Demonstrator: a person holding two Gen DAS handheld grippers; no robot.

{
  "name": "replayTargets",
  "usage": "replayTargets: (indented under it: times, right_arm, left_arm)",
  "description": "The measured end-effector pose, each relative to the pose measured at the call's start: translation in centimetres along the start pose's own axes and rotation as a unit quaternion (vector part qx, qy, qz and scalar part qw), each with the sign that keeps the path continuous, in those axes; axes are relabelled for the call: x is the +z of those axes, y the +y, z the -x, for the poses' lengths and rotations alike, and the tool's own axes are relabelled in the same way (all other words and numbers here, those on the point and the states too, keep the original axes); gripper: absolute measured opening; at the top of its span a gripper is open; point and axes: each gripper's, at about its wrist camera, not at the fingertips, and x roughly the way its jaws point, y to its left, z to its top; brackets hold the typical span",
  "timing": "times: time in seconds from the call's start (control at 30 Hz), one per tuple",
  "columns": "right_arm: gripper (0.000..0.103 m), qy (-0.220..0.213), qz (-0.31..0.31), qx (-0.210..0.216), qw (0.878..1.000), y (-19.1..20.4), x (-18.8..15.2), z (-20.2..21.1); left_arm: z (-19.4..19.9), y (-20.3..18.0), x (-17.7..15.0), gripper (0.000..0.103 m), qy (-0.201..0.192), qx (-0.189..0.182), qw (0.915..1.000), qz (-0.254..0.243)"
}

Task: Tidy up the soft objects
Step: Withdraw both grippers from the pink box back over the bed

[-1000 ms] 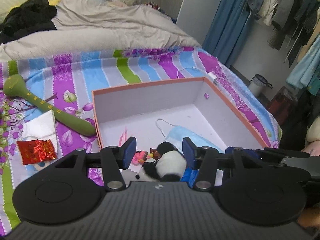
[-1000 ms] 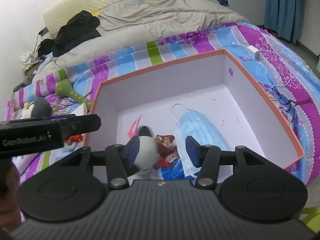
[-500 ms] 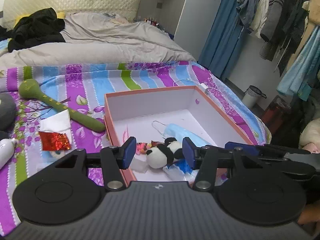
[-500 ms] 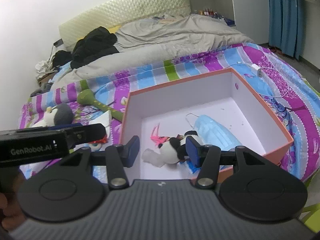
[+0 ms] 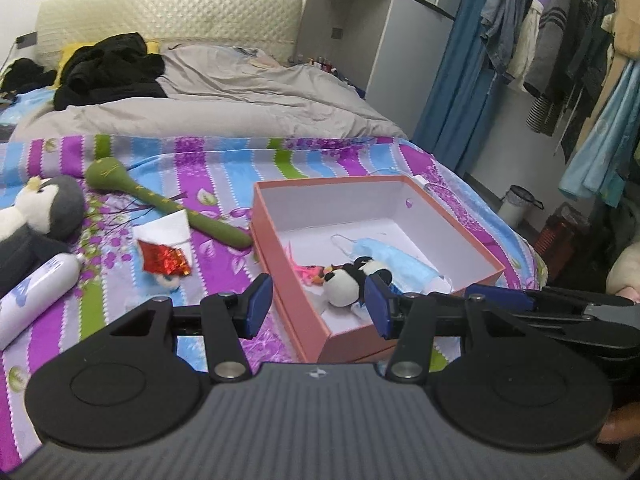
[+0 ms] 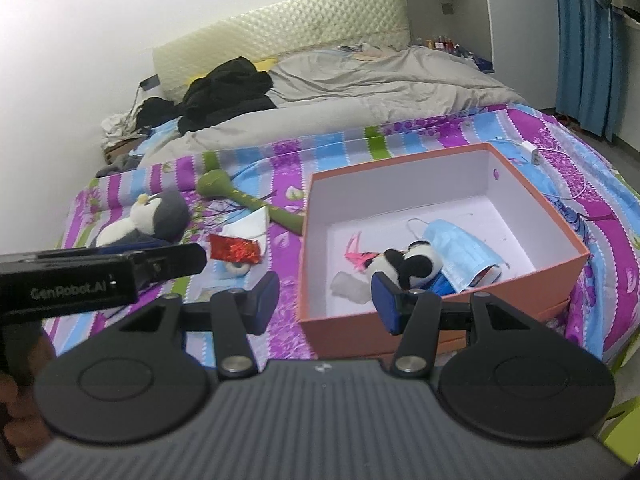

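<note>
- Panda plush [image 5: 352, 280] lies in the near part of the orange box [image 5: 280, 248], beside the blue face mask [image 5: 400, 260] and a pink item [image 5: 308, 270].
- Still outside on the striped bedspread [image 5: 224, 176], left of the box: penguin plush [image 5: 40, 208], green soft stick [image 5: 168, 204], red foil packet [image 5: 166, 258], white bottle [image 5: 36, 296].
- Left tool [image 5: 316, 304]: jaws spread, nothing between them.
- Right tool [image 6: 326, 300]: jaws spread, empty, over the box's near wall.
- Risk: the foil packet and white tissue [image 5: 164, 232] sit touching the stick, so a grab at the stick may drag them along.
- Risk: the penguin is bulky, so half-spread jaws could pinch only fur and drop it short of the box.
</note>
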Motion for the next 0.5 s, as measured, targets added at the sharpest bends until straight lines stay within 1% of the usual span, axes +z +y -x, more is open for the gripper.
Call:
replayTargets:
  times: [0.27,0.5]
  right_arm:
    - [0.054,0.014,0.02,0.021,0.999,2.3,-2.6,1.1]
    - [0.054,0.011,0.027,0.032,0.999,3.7,-4.1,1.8]
  left_arm:
    - [2.9,1.5,-3.0,0.057,-0.003,0.016,0.9996,0.021]
    - [4.9,3.7,-5.1,0.057,-0.006,0.04,0.9982,0.043]
